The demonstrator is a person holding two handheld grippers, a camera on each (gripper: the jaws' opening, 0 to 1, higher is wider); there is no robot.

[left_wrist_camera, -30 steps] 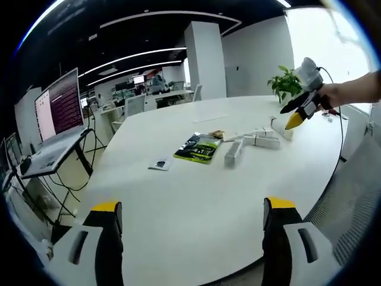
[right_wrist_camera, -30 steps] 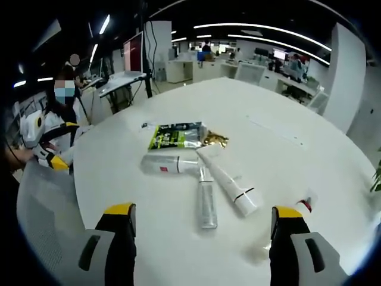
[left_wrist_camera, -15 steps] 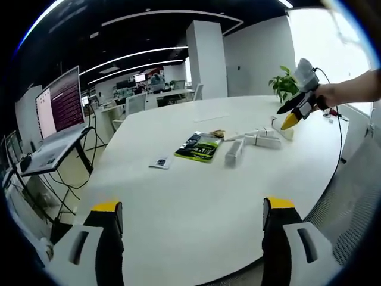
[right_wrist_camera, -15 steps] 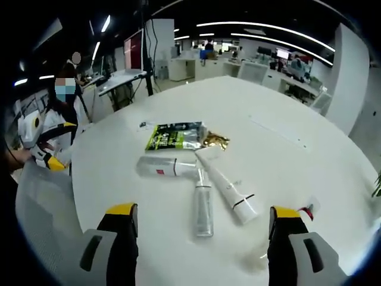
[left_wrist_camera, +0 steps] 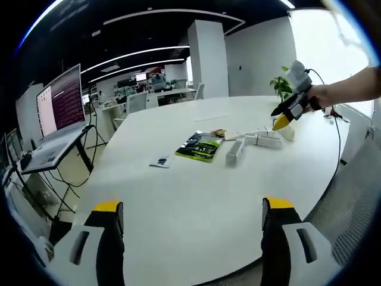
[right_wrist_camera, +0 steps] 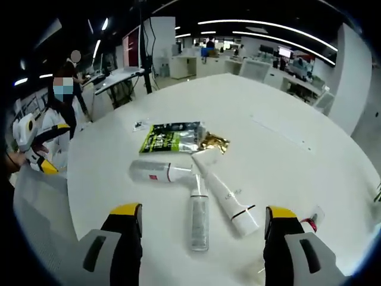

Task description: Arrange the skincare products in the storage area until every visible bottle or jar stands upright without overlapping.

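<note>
Left gripper view: the left gripper [left_wrist_camera: 187,238] hangs over the near edge of the white tabletop [left_wrist_camera: 178,190], jaws wide apart, holding nothing. Mid-table lie a green packet [left_wrist_camera: 199,146] and 3 skincare containers on their sides. The right gripper [left_wrist_camera: 284,117] hovers above them.

Right gripper view: the right gripper [right_wrist_camera: 202,241] is wide open and empty. Ahead lie a white bottle [right_wrist_camera: 156,171], a clear bottle [right_wrist_camera: 199,217] and a white tube [right_wrist_camera: 225,195], ends meeting. A small item [right_wrist_camera: 314,218] lies toward the right edge.
</note>
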